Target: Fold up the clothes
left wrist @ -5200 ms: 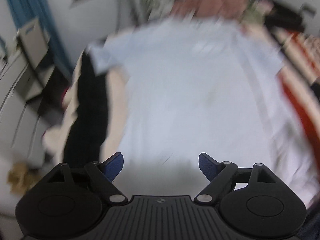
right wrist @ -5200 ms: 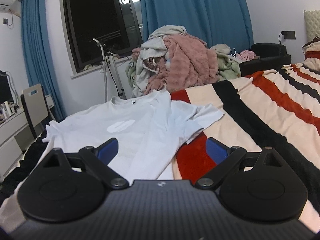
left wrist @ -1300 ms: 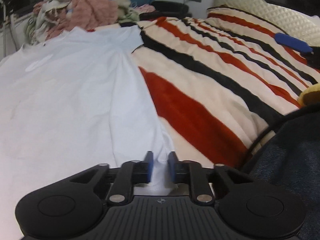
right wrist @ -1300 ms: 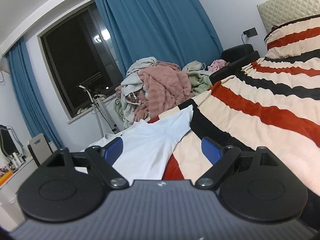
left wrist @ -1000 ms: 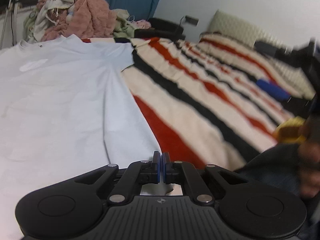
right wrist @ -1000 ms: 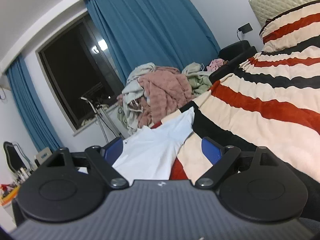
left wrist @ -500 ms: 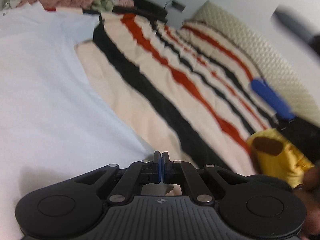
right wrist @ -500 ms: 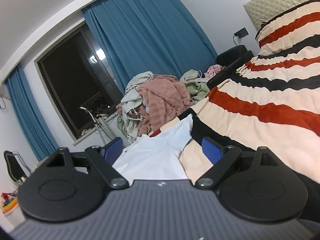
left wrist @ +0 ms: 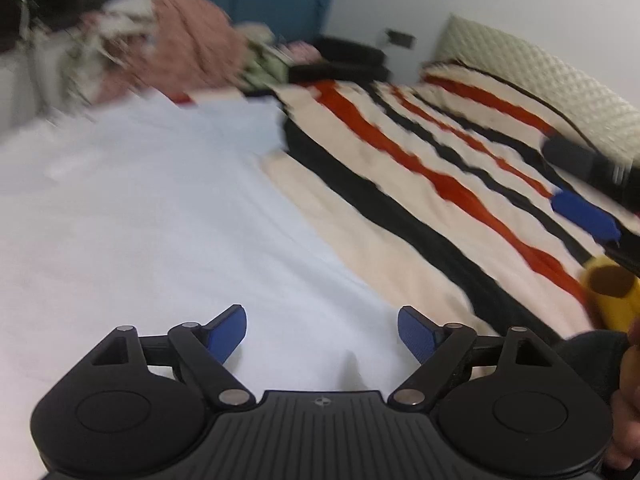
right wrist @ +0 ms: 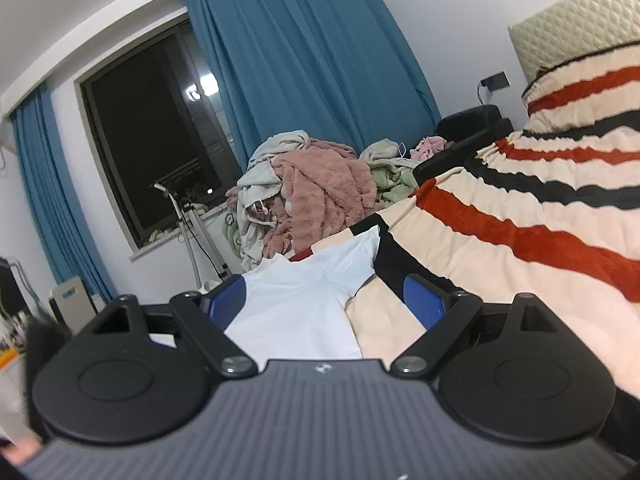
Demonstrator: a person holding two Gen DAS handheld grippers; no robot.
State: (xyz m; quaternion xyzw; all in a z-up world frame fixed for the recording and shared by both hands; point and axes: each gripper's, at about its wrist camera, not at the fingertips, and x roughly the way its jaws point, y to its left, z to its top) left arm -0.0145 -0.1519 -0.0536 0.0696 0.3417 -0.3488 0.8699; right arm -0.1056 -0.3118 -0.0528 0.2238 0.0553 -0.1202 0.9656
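A white T-shirt (left wrist: 152, 208) lies spread flat on the striped blanket (left wrist: 420, 216). My left gripper (left wrist: 322, 330) is open and empty, just above the shirt's near right hem. In the right wrist view the same shirt (right wrist: 308, 296) lies ahead, its sleeve reaching onto the blanket (right wrist: 520, 236). My right gripper (right wrist: 324, 304) is open and empty, held above the bed's near edge. It shows blurred at the right edge of the left wrist view (left wrist: 588, 216).
A heap of pink and grey clothes (right wrist: 312, 196) sits at the bed's far end below blue curtains (right wrist: 304, 72). A black chair (right wrist: 472, 124) stands behind it. A padded headboard (left wrist: 532, 80) is at the right. A metal stand (right wrist: 188, 228) is under the window.
My left gripper was shut on the shirt's hem and dragging it; it has now opened and let the hem go. The right gripper stayed open and barely moved.
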